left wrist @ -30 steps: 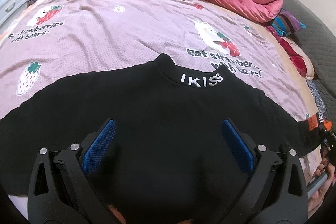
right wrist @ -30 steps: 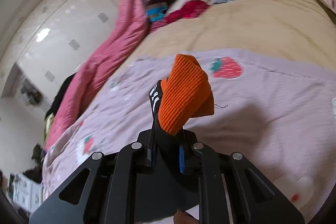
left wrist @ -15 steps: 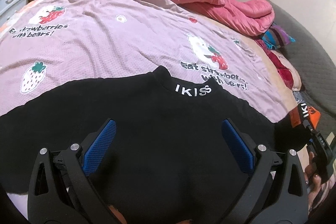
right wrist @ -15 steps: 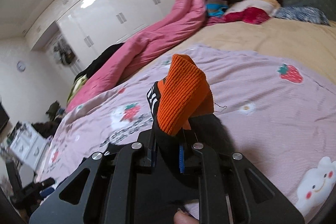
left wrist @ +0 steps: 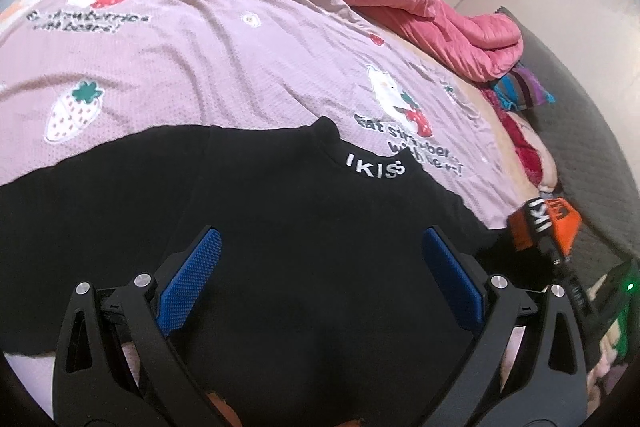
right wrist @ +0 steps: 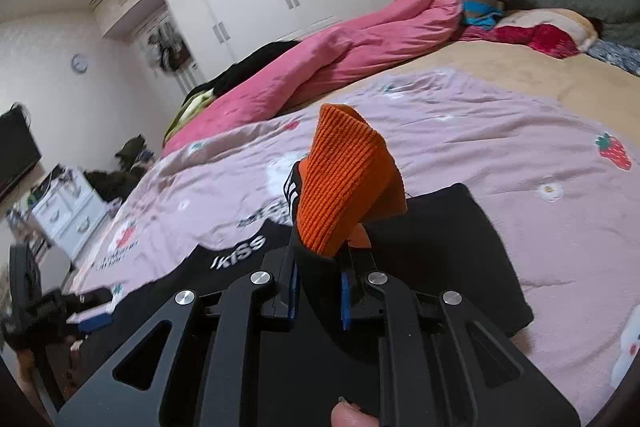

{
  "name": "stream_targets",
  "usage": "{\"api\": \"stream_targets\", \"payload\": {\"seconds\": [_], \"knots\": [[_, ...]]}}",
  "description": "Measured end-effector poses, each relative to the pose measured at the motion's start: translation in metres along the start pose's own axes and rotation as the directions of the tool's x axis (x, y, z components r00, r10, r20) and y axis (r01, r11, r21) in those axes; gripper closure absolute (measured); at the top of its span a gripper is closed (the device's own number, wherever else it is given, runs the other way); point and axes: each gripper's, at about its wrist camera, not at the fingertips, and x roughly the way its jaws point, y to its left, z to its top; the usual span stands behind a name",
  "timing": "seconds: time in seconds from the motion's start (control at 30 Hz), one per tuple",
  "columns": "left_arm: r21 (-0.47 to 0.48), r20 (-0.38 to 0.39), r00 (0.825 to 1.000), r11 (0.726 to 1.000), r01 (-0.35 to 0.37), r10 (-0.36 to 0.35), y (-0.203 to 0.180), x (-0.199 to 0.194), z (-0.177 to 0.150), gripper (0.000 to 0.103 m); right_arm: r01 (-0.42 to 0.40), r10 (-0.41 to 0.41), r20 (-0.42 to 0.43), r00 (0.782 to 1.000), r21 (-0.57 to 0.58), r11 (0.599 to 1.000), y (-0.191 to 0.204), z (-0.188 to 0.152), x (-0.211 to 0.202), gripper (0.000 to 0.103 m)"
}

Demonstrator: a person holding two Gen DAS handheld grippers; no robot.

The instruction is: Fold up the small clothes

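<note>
While our right hand-held gripper clamps the orange cuff, the black top lies leftward beneath our left hand-held gripper, spread apart.

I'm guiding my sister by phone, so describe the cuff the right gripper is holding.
On the lilac strawberry blanket lies a black top. The right gripper pinches its sleeve end, the orange ribbed cuff, the only orange thing there.
</note>
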Motion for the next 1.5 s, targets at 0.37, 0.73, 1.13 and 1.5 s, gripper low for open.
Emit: {"api": "stream_targets", "payload": {"seconds": [0.37, 0.73, 1.13, 1.5], "knots": [[-0.089, -0.044, 0.994, 0.991, 0.097, -0.101, 0.012, 0.007, -0.002, 0.009, -0.075, 0.061, -0.107, 0.992, -0.124, 0.989, 0.051, -0.033, 0.024, 0.088], [-0.086, -0.095, 0.990, 0.991, 0.100, -0.108, 0.009, 0.024, -0.011, 0.009, -0.121, 0.079, -0.200, 0.977, -0.208, 0.971, 0.081, -0.065, 0.045, 0.086], [-0.053, -0.120, 0.990, 0.996, 0.069, -0.075, 0.006, 0.040, -0.022, 0.020, -0.279, 0.204, -0.274, 0.940, -0.270, 0.922, 0.101, -0.073, 0.032, 0.049], [0.049, -0.235, 0.968, 0.993, 0.104, -0.090, -0.025, 0.071, -0.052, 0.063, -0.115, 0.080, -0.171, 0.982, -0.208, 0.971, 0.049, -0.035, 0.021, 0.046]]}}
